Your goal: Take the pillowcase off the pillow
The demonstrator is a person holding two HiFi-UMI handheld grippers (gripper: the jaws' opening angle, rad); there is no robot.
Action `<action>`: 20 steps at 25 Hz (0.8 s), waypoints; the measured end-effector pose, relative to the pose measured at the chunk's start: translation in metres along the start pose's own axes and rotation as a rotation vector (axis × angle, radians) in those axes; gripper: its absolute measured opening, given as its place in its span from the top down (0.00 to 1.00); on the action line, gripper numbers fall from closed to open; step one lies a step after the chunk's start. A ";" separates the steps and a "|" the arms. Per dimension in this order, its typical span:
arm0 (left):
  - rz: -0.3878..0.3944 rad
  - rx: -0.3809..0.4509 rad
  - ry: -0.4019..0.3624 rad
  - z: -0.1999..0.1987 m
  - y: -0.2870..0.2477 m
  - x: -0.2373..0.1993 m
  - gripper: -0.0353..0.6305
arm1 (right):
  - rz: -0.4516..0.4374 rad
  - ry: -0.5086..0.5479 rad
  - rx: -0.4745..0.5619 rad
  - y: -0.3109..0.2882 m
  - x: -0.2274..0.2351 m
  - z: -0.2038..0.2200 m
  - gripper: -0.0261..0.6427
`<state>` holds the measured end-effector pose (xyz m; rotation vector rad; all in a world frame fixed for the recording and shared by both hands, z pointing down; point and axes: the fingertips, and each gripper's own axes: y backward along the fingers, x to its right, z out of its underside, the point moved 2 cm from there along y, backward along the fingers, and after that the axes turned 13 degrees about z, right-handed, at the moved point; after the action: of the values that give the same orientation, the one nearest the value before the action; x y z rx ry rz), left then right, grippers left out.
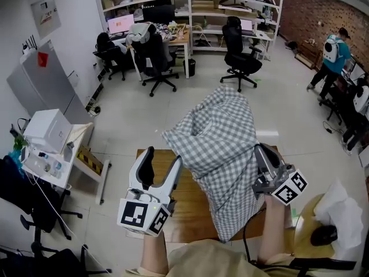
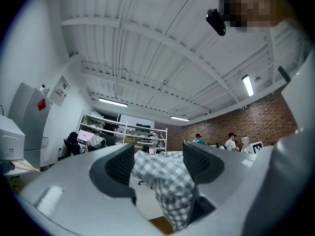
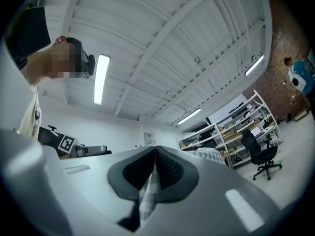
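Observation:
The grey-and-white checked pillowcase (image 1: 222, 149) is lifted above the wooden table (image 1: 190, 209), and its lower end hangs down toward the table's near edge. No bare pillow shows; whatever is inside is covered by the cloth. My right gripper (image 1: 260, 150) is at the cloth's right edge, shut on a fold of the pillowcase (image 3: 146, 200), which is pinched flat between its pads (image 3: 170, 167). My left gripper (image 1: 163, 158) stands open at the cloth's left corner. In the left gripper view the pillowcase (image 2: 165, 181) hangs in the gap between the spread jaws, close to the right one, and is not pinched.
A white box on a small cart (image 1: 49, 131) stands at the left. Black office chairs (image 1: 239, 56) and shelved desks (image 1: 190, 16) line the far side. A person (image 1: 331, 56) stands at the far right. A round seat with white cloth (image 1: 334, 218) is beside the table's right end.

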<state>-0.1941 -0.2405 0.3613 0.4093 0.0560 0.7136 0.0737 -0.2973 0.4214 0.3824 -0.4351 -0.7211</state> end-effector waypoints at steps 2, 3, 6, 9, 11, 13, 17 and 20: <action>-0.002 0.034 0.002 -0.011 0.001 0.008 0.48 | -0.006 -0.020 0.057 0.007 0.002 -0.019 0.96; -0.002 0.046 0.002 -0.015 0.001 0.012 0.48 | -0.018 -0.018 0.073 0.011 0.001 -0.025 0.96; 0.010 0.065 -0.006 -0.021 0.004 0.027 0.48 | -0.073 0.014 0.066 0.029 -0.006 -0.021 0.96; 0.034 0.073 -0.030 -0.027 0.005 0.040 0.48 | -0.113 0.011 0.021 0.048 -0.011 0.007 0.96; 0.070 0.057 -0.038 -0.029 -0.002 0.041 0.48 | -0.144 -0.006 0.002 0.054 -0.017 0.023 0.96; 0.113 0.006 -0.030 -0.028 -0.019 0.036 0.48 | -0.178 -0.012 -0.013 0.057 -0.024 0.030 0.96; 0.254 -0.220 -0.006 -0.009 -0.069 0.028 0.48 | -0.211 -0.011 -0.027 0.069 -0.030 0.027 0.96; 0.431 -0.505 0.003 0.026 -0.088 0.039 0.49 | -0.216 -0.007 -0.033 0.081 -0.033 0.029 0.96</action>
<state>-0.1049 -0.2845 0.3551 -0.0716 -0.2137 1.1169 0.0814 -0.2241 0.4759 0.3992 -0.3916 -0.9386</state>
